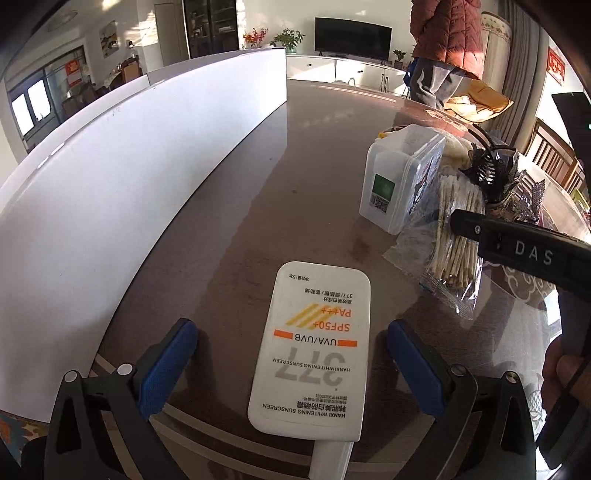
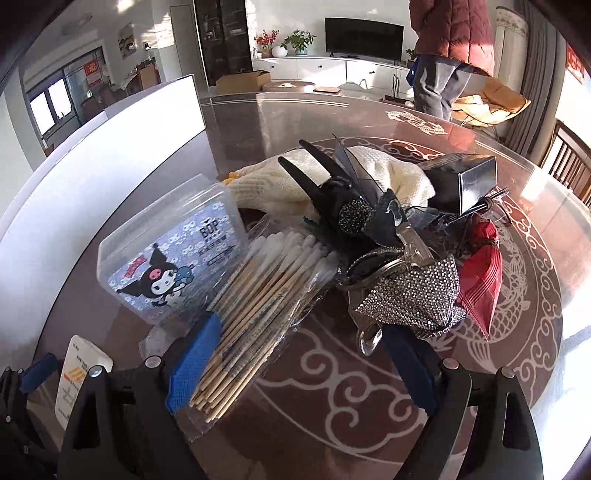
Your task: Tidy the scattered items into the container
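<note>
**Both grippers hovering open over the clutter**

In the left wrist view, the left gripper point(image 1: 291, 354) is hanging low over the table point(image 1: 314, 155) with its jaws spread wide, and a flat white sunscreen tube point(image 1: 314, 347) is lying on the table between the two blue pads, touching neither. The tube is running from the lower centre of the frame up toward the middle. A long white container wall point(image 1: 129, 177) is sweeping across the left half of the frame. At the right of the frame a clear plastic box point(image 1: 399, 177) is standing on its edge, and a clear bag of cotton swabs point(image 1: 454, 240) is lying just beside it, partly covered by the black body of the other tool at the right edge.

In the right wrist view, the right gripper point(image 2: 295, 354) is also showing its jaws open. The cotton swabs point(image 2: 258, 295) are lying against the inner side of the left blue pad at lower centre, not clamped. The plastic box point(image 2: 170, 254), printed with a cartoon figure, is leaning at centre left. Behind it, a cream knitted cloth point(image 2: 388, 177) is lying under a black hair claw point(image 2: 332, 184). A sequinned pouch point(image 2: 413, 291) and a red item point(image 2: 484, 266) are sitting at centre right of the frame. The sunscreen tube point(image 2: 79, 373) is showing at the lower left edge. A person in a red quilted jacket point(image 2: 454, 33) is standing at the upper right.
</note>
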`<move>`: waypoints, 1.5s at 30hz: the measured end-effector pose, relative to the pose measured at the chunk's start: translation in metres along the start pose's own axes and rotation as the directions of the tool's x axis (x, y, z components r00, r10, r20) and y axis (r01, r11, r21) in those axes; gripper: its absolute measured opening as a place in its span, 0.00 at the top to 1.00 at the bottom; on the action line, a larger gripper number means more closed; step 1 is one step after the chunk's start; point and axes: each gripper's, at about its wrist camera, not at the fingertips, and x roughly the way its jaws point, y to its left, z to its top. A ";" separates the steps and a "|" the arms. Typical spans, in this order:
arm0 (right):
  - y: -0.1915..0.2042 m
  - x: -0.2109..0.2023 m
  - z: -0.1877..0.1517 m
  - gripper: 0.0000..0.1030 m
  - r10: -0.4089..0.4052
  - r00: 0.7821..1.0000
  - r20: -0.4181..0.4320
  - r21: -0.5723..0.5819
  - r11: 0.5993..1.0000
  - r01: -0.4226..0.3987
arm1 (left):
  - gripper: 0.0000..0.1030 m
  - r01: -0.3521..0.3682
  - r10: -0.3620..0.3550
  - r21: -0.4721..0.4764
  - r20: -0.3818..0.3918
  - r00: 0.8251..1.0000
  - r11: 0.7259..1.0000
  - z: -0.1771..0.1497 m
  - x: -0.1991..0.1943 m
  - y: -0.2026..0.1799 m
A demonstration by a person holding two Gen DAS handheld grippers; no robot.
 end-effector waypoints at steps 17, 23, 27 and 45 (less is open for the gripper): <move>-0.013 -0.005 -0.019 0.14 -0.053 0.997 -0.057 0.054 0.997 0.056 | 0.00 0.004 -0.004 0.007 0.009 1.000 1.000 -0.003 -0.001 0.000; -0.074 -0.041 -0.058 0.14 -0.086 0.994 -0.064 0.088 0.992 0.091 | 0.00 0.051 -0.051 0.066 0.000 0.999 0.997 -0.001 0.000 -0.016; -0.095 -0.055 -0.080 0.14 -0.046 0.998 -0.035 0.042 0.998 0.047 | 0.00 0.116 -0.112 0.162 -0.030 0.993 0.980 0.003 0.001 -0.039; -0.093 -0.055 -0.093 0.12 0.024 0.999 0.022 -0.052 0.998 -0.023 | 0.00 0.109 -0.109 0.129 -0.010 0.994 0.986 0.012 0.004 -0.042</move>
